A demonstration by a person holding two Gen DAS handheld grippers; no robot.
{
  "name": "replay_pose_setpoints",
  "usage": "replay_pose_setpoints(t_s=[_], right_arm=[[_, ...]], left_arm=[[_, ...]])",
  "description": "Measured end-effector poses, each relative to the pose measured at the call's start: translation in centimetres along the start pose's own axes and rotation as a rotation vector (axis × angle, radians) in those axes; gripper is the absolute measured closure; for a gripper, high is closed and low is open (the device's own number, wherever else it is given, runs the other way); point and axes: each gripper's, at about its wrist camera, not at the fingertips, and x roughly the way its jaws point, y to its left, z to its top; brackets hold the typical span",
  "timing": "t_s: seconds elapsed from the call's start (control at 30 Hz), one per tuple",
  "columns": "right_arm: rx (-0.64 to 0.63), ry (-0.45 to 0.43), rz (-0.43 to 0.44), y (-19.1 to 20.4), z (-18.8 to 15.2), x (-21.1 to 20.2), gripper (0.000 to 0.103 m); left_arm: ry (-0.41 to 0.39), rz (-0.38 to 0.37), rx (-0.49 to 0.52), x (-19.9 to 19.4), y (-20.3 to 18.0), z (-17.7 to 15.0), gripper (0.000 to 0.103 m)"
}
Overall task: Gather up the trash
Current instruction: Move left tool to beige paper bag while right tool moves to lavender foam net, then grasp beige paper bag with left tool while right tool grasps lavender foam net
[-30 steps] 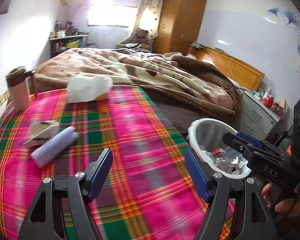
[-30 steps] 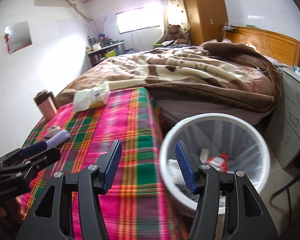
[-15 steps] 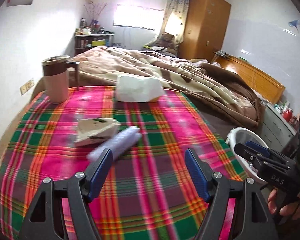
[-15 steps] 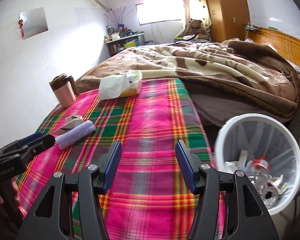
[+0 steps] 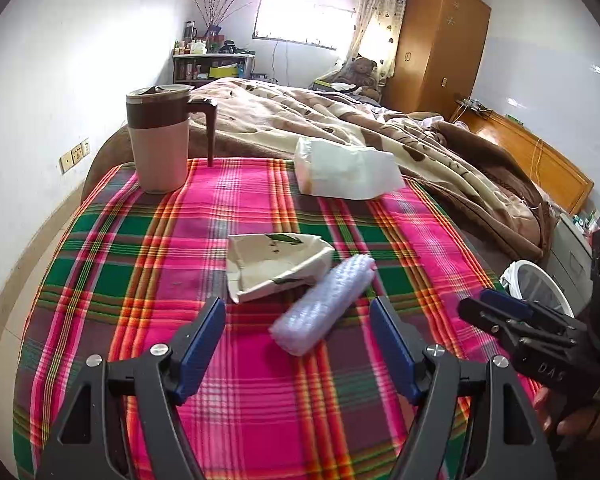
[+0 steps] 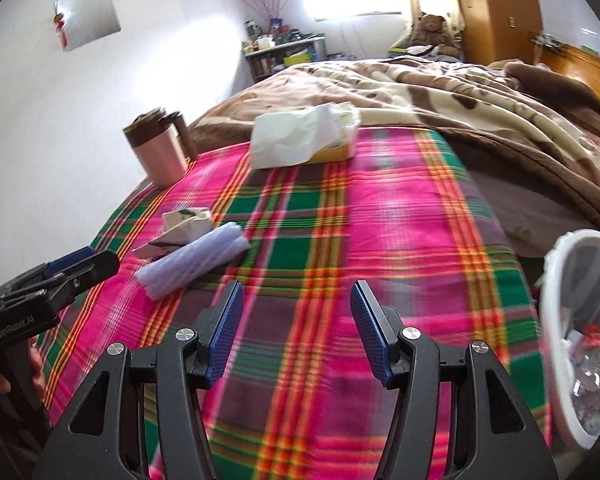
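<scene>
A pale lilac bubble-wrap roll (image 5: 324,304) lies on the plaid cloth, with a crushed cream paper carton (image 5: 278,264) touching its far side. My left gripper (image 5: 298,344) is open and empty, its jaws either side of the roll's near end, just short of it. In the right wrist view the roll (image 6: 194,260) and carton (image 6: 184,226) lie left of my right gripper (image 6: 296,324), which is open and empty above the cloth. The white trash bin (image 6: 576,320) with a plastic bottle inside stands off the table's right edge; it also shows in the left wrist view (image 5: 536,284).
A pink and brown lidded mug (image 5: 160,140) stands at the far left of the plaid-covered table (image 5: 140,260). A white tissue pack (image 5: 344,170) lies at the far edge. A bed with a brown blanket (image 5: 400,132) lies beyond.
Both grippers have swung left from the bin toward the table. The roll and carton have come closer and now sit between the left gripper's jaws. The bin has slid to the right edge.
</scene>
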Motion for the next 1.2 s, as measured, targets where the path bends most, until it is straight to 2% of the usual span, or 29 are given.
replay_pose_setpoints(t_s=[0.17,0.47,0.77,0.83,0.87,0.9,1.0,1.2], right_arm=[[-0.023,0.017,0.036,1.8,0.6,2.0,0.046],[0.020,0.054,0.113,3.4,2.4,5.8,0.045],[0.090,0.140,0.167,3.5,3.0,9.0,0.045],[0.067,0.132,0.166,3.8,3.1,8.7,0.061],[0.064,0.134,0.172,3.9,3.2,8.8,0.076],[0.061,0.136,0.167,3.9,3.3,8.8,0.081],[0.032,0.137,0.151,3.9,3.4,8.6,0.087],[0.027,0.128,0.078,1.9,3.8,7.6,0.089]], left_arm=[[0.020,0.013,-0.004,1.0,1.4,0.4,0.027],[0.063,0.018,-0.006,3.0,3.2,1.2,0.027],[0.096,0.007,0.011,4.6,3.5,1.7,0.027],[0.103,0.001,0.021,4.9,3.3,1.8,0.027],[0.107,0.000,0.021,5.1,3.3,1.9,0.027],[0.110,-0.006,0.019,5.2,3.3,1.9,0.027],[0.119,-0.023,0.014,5.7,3.2,2.1,0.027],[0.150,-0.045,0.037,6.7,2.2,1.9,0.027]])
